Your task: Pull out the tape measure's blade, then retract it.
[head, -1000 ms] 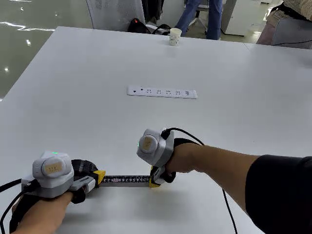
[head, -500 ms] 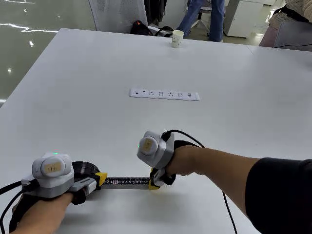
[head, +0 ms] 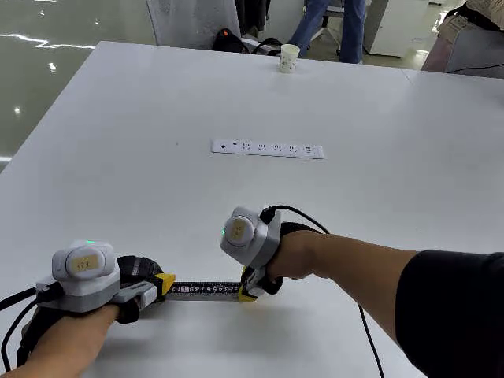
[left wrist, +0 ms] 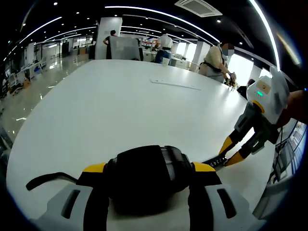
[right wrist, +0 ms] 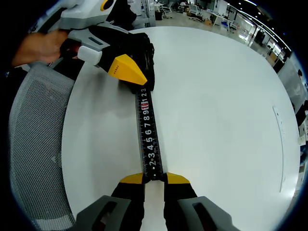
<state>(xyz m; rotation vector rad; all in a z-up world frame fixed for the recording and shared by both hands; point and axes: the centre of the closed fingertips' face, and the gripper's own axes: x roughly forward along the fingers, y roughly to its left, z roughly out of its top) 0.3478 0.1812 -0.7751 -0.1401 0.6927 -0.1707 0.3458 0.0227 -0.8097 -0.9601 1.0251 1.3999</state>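
Note:
The black tape measure case point(head: 138, 272) lies near the table's front edge, and my left gripper point(head: 157, 290) is shut on it. In the left gripper view the case point(left wrist: 147, 175) sits between the yellow-tipped jaws. Its blade point(head: 205, 290) runs a short way to the right, flat on the white table point(head: 236, 94). My right gripper point(head: 248, 293) is shut on the blade's end. In the right gripper view the numbered blade point(right wrist: 148, 139) leads from my right gripper point(right wrist: 154, 179) up to the case point(right wrist: 139, 50) and the left gripper point(right wrist: 122, 67).
A white power strip point(head: 268, 148) lies mid-table, and a paper cup point(head: 289, 57) stands near the far edge. People stand beyond that edge. A grey mesh chair point(right wrist: 38, 144) is beside the table's near edge. A black cable point(head: 303, 214) trails from the right gripper.

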